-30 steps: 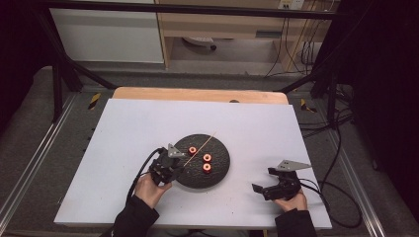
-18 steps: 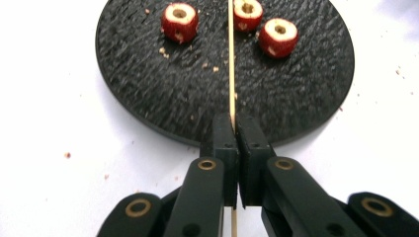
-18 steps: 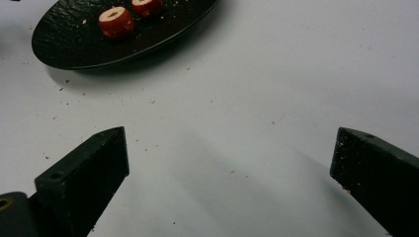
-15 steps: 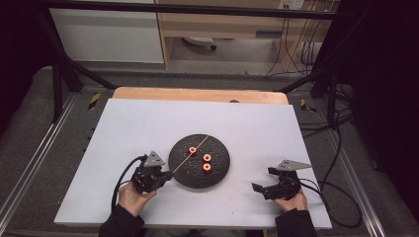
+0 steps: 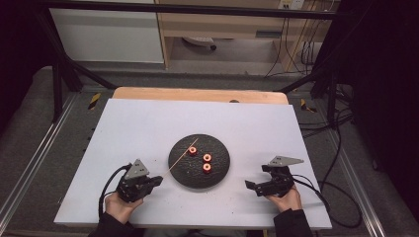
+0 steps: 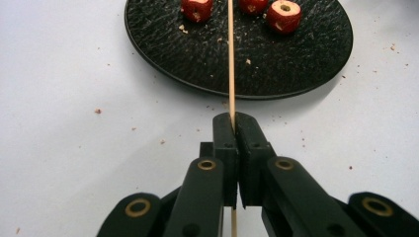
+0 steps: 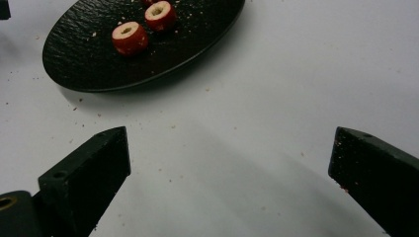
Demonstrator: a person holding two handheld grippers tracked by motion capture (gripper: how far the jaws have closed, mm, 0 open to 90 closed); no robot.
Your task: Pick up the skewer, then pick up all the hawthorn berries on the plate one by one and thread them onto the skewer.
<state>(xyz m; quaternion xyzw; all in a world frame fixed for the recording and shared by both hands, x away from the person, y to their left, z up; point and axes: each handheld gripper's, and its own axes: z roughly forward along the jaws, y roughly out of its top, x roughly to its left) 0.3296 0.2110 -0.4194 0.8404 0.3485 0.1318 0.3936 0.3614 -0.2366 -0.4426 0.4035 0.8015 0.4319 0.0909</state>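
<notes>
Both grippers are black. The left gripper (image 5: 157,180) carries a grey three-cornered plate (image 5: 137,169) on top, and a black cable (image 5: 107,185) loops from its left side toward the near table edge. Its linkage arms show brass-coloured round pins (image 6: 207,164), and the jaws are blocky and matte. The right gripper (image 5: 249,185) bears a like grey plate (image 5: 284,160); its cable (image 5: 316,190) trails off to the right. Dark sleeves (image 5: 295,224) cover both forearms.

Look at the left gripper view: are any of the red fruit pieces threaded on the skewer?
No. The skewer clamped in the left gripper runs bare across the black plate, while the red fruit pieces lie loose beside it.
</notes>
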